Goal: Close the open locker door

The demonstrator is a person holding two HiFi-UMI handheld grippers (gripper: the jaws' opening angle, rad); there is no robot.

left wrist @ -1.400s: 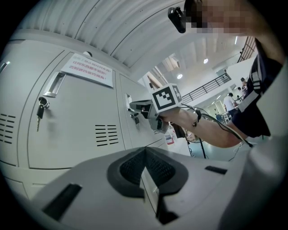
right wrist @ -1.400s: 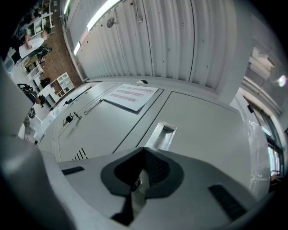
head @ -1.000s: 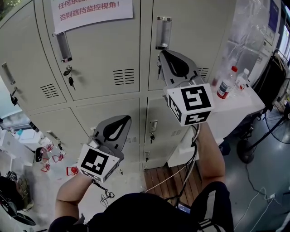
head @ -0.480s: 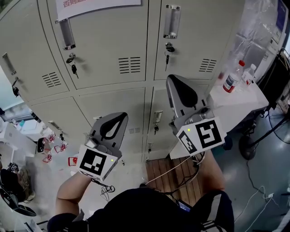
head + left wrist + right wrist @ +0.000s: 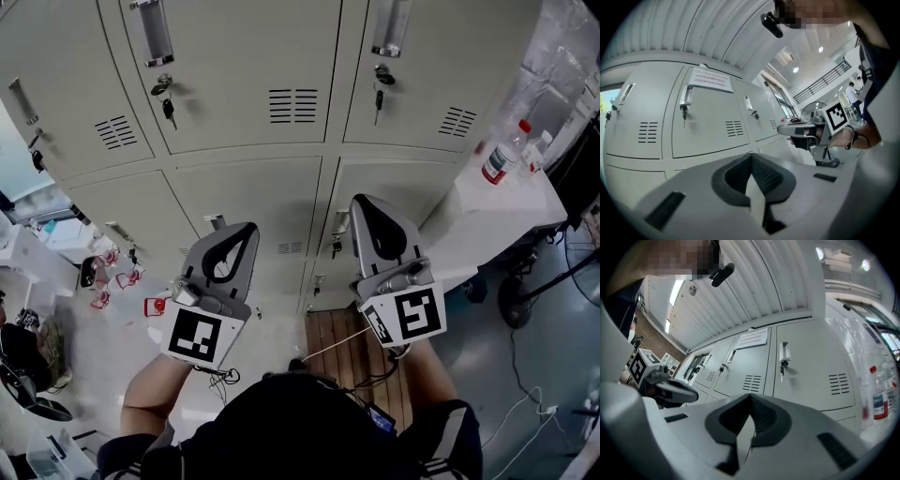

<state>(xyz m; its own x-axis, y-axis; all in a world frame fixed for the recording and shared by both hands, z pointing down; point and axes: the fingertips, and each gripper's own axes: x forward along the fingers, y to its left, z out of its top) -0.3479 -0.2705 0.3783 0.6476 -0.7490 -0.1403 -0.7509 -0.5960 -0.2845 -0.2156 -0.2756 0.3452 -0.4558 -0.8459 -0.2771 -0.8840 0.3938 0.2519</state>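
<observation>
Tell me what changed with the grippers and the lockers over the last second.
The right gripper dropped from in front of the upper locker doors to the lower row, and is now level with the left gripper, which only shifted a little. Nothing was grabbed or let go. Both sets of jaws stayed shut and empty. The locker doors look closed as before, with keys hanging in the locks.

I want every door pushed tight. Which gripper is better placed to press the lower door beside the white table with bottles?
Right. The right gripper hangs shut directly before that lower door; the left gripper, also shut, fronts the neighbouring door instead.
</observation>
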